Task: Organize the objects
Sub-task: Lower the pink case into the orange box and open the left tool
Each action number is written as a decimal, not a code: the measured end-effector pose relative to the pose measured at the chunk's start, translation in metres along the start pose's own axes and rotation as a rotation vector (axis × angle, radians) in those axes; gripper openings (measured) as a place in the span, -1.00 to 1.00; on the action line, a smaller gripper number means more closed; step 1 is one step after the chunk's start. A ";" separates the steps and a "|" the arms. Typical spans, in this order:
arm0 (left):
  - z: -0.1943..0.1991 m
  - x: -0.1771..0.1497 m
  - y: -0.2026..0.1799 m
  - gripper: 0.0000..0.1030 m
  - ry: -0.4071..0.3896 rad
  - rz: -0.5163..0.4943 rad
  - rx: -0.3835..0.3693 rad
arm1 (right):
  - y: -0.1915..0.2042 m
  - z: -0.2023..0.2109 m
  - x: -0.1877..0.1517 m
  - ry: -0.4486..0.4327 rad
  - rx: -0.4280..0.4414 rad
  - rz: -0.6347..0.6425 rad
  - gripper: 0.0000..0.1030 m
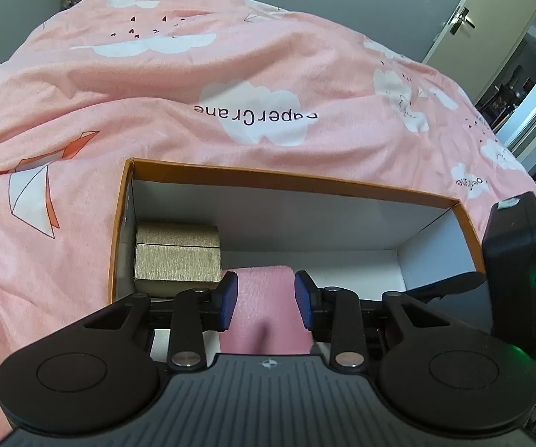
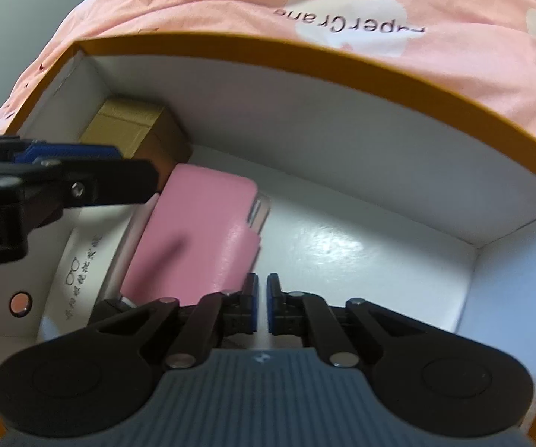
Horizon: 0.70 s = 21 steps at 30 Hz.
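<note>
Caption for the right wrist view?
Shut right gripper beside a pink case inside the orange-rimmed box.

Left wrist view, steeply down over box near edge, bedspread beyond, right wrist view closer, inside box, both sharing pink case, gold carton

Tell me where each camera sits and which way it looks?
Left wrist view: sits on the left claw, looking down into the orange box on the pink bedcover; its claw is open around the pink case.
Right wrist view: sits on the right claw, looking steeply down at the box floor; its claw is shut and empty, and the left claw pokes in at the left.
Both views share the orange box, pink case, gold box and bedcover.
</note>
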<state>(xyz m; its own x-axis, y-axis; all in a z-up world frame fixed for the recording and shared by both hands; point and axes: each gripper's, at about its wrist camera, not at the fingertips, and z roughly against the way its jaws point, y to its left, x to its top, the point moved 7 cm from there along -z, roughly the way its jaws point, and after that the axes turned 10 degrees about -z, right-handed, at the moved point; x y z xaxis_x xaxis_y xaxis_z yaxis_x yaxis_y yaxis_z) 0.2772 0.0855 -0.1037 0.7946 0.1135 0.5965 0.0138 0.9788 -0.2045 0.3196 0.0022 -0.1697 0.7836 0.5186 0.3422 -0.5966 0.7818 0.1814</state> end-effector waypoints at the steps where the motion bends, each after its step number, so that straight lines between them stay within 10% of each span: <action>1: 0.000 0.000 0.000 -0.26 -0.004 0.004 -0.005 | 0.002 -0.001 -0.001 0.000 0.000 0.008 -0.97; 11: 0.019 -0.001 -0.009 -0.26 -0.074 0.003 -0.016 | -0.002 0.018 -0.005 -0.034 0.001 0.006 -0.90; 21: 0.071 -0.022 -0.041 -0.18 -0.159 0.011 -0.044 | 0.008 0.103 -0.039 -0.263 -0.080 0.026 -0.53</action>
<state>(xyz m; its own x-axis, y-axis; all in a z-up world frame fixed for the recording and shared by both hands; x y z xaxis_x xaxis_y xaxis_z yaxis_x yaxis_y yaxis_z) 0.2158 0.0549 -0.0533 0.6887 0.1532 0.7087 0.0349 0.9693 -0.2434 0.2663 -0.0475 -0.0867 0.6903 0.4391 0.5750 -0.5919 0.7998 0.0999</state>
